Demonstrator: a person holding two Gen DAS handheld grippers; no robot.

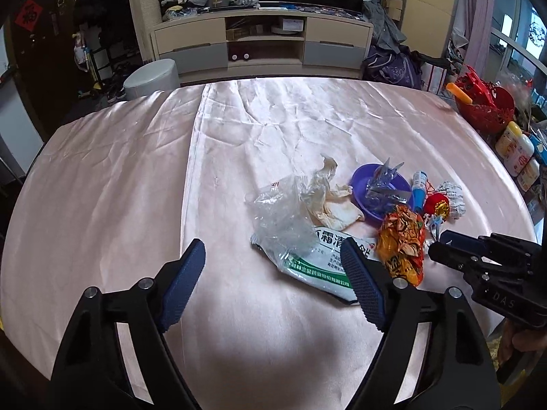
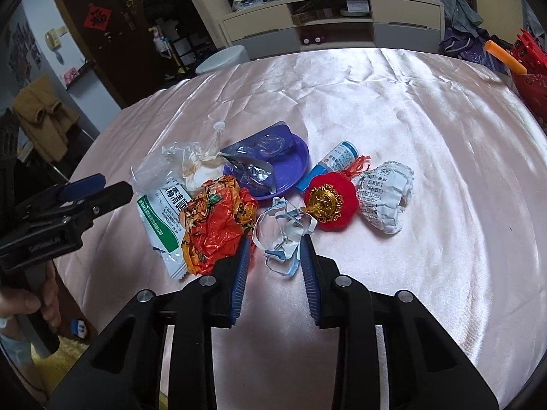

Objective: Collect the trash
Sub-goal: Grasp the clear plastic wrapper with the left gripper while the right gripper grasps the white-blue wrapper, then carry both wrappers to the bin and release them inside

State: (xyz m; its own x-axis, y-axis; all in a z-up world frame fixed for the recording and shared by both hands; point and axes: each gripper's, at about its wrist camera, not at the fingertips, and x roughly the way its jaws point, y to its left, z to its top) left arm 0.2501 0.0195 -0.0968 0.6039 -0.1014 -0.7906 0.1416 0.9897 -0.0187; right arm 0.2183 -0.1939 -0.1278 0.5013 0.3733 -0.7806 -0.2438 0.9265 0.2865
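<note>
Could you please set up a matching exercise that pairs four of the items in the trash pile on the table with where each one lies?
Items:
1. crumpled orange wrapper
2. crumpled printed paper
3. silver foil packet
4. torn blue and white strips

Places:
A. at the right end of the pile, just right of the red ornament
B. in the purple dish
C. just ahead of the right gripper, between its open fingers
D. on the white and green packet, left of the strips

Pairs: 1-D, 2-A, 3-B, 4-C
</note>
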